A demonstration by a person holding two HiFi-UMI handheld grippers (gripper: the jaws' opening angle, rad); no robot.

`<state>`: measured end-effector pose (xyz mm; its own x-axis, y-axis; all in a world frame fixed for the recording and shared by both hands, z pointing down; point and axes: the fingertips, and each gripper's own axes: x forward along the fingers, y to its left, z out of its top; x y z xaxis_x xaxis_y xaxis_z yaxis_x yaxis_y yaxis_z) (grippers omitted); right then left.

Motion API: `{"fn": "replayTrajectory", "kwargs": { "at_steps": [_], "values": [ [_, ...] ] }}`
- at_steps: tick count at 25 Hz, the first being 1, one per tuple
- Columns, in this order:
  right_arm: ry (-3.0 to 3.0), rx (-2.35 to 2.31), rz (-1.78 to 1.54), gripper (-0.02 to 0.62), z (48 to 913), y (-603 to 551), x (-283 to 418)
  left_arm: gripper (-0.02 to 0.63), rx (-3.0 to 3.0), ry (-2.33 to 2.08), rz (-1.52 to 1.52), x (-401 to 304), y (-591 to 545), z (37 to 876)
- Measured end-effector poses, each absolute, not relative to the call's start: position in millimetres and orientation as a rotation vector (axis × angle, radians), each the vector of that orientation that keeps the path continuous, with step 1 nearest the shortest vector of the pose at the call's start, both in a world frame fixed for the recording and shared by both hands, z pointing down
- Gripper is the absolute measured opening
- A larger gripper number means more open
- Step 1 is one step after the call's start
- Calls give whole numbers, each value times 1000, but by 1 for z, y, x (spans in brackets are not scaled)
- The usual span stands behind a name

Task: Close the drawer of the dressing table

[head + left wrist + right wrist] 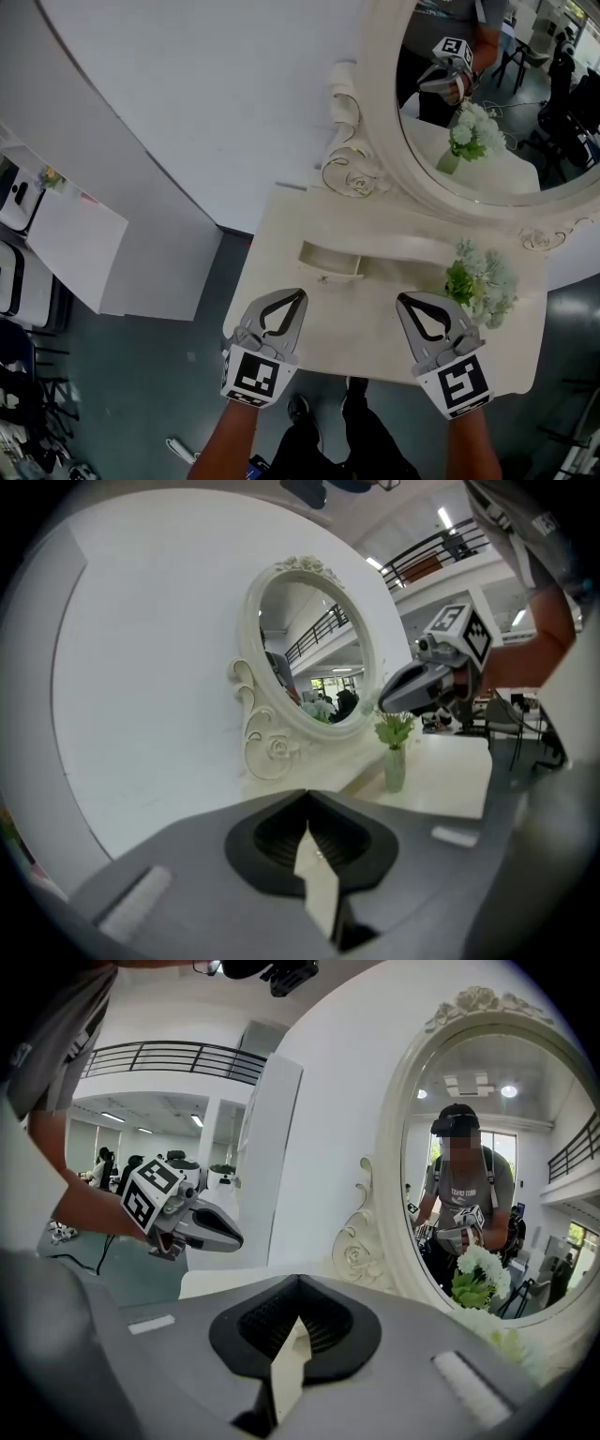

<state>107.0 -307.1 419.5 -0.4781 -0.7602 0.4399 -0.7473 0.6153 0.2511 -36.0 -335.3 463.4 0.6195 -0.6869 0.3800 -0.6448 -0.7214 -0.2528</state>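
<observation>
The cream dressing table [281, 234] carries a small drawer [330, 260], pulled out toward me from a low shelf under the oval mirror [487, 103]. My left gripper [301, 293] hovers over the table's front edge, a little short of the drawer and to its left. It is shut and holds nothing. My right gripper [401, 299] hangs level with it, right of the drawer, also shut and empty. The left gripper view shows its joined tips [307, 795] and the right gripper [422, 682] beyond. The right gripper view shows its tips [298, 1279] meeting and the left gripper [202, 1225].
A vase of white and green flowers [480, 281] stands on the table's right side, close to the right gripper. A curved white wall [187, 103] backs the table. A white cabinet [70, 248] stands at left on the grey floor. My shoes [300, 408] show below the table edge.
</observation>
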Motion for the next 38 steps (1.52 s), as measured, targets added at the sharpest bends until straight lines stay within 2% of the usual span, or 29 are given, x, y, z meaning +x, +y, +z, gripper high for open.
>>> {"fn": "replayTrajectory", "kwargs": {
  "at_steps": [29,38],
  "values": [
    [-2363,1151,83,2,501,-345,109,5,-2815,1127,-893,-10,-376,605],
    [-2378,1157,114,2,514,-354,106,60,-2821,1096,-942,-4,-381,628]
  ]
}}
